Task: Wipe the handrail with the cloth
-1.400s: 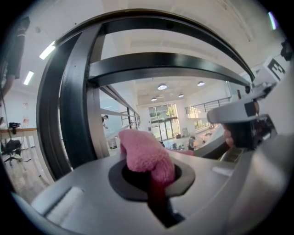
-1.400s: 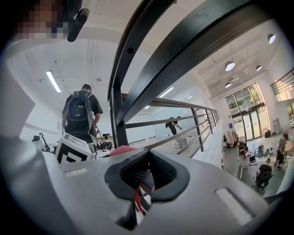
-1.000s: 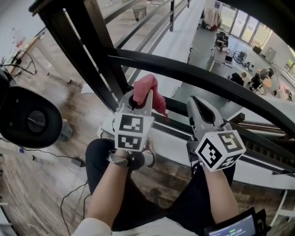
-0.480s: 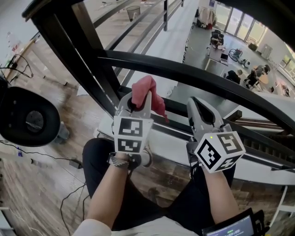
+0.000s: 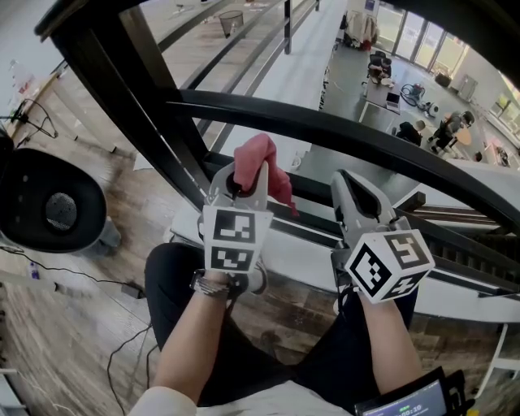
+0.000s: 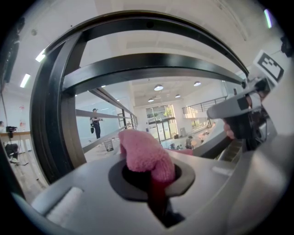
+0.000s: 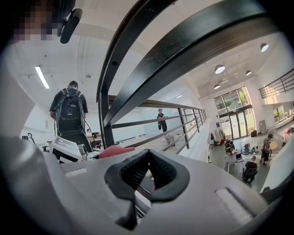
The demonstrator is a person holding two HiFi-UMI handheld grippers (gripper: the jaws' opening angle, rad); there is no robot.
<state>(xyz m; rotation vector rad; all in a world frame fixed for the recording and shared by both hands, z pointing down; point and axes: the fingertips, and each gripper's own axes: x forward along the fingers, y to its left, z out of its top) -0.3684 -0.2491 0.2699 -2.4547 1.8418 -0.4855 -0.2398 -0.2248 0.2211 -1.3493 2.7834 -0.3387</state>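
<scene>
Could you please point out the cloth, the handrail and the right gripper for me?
cloth (image 5: 258, 156), head view, its bunched pink top.
handrail (image 5: 349, 134), head view, the middle of the curved black rail.
right gripper (image 5: 348, 180), head view, the tip of its shut jaws.

A black round device (image 5: 49, 211) stands on the wooden floor (image 5: 89, 333), and a thin cable (image 5: 116, 351) trails across the boards nearby. A wire bin (image 5: 231, 19) stands far off on the same floor. On the lower level, people (image 5: 421, 130) sit near desks (image 5: 380, 91). The right gripper view shows a person with a black backpack (image 7: 70, 112), another person walking (image 7: 161, 120), glass doors (image 7: 236, 118) and round ceiling lights (image 7: 220, 69).
</scene>
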